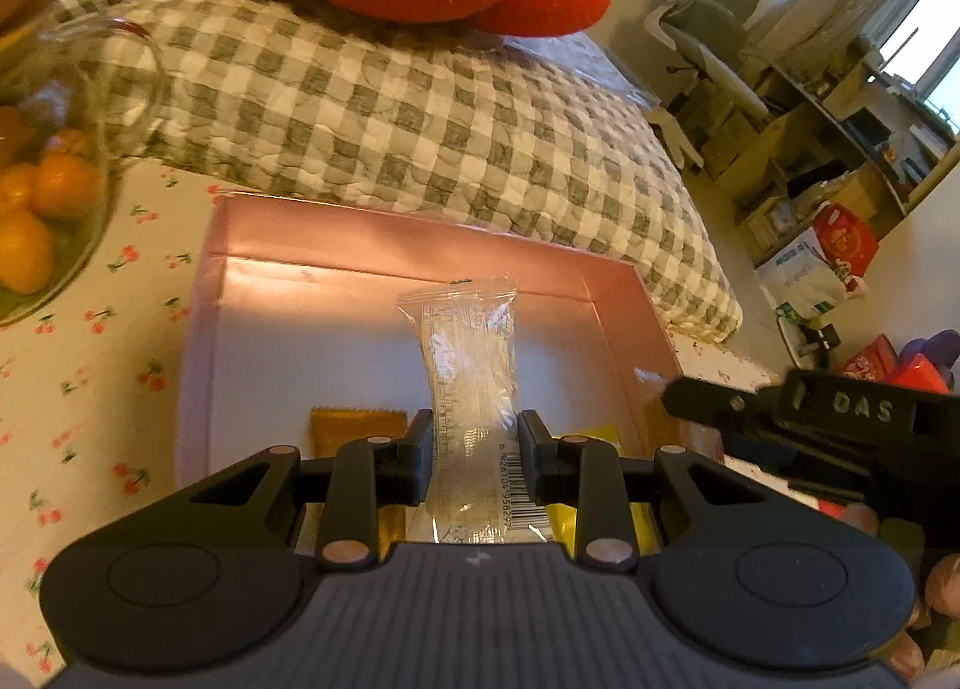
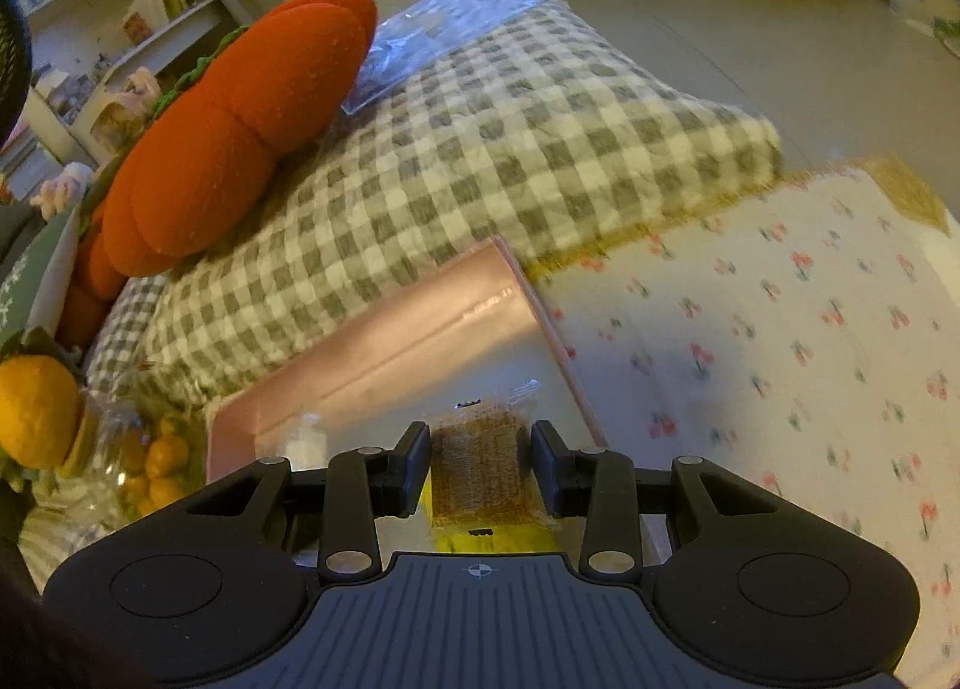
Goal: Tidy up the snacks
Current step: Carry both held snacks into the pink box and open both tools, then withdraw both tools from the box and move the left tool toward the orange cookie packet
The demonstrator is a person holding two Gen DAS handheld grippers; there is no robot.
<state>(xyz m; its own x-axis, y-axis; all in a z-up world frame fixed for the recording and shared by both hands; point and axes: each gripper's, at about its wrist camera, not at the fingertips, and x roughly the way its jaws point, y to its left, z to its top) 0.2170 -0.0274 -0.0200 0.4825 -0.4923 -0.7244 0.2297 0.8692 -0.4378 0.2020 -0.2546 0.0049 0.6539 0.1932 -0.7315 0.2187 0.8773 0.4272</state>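
Where the cherry-print tablecloth (image 2: 780,341) ends, a checked cushion (image 1: 420,131) lies.

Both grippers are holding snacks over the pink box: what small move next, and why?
Probably lower the left gripper and release: its clear packet already hangs over bare floor inside the pink box, while the right gripper holds a brown snack near the box's edge.
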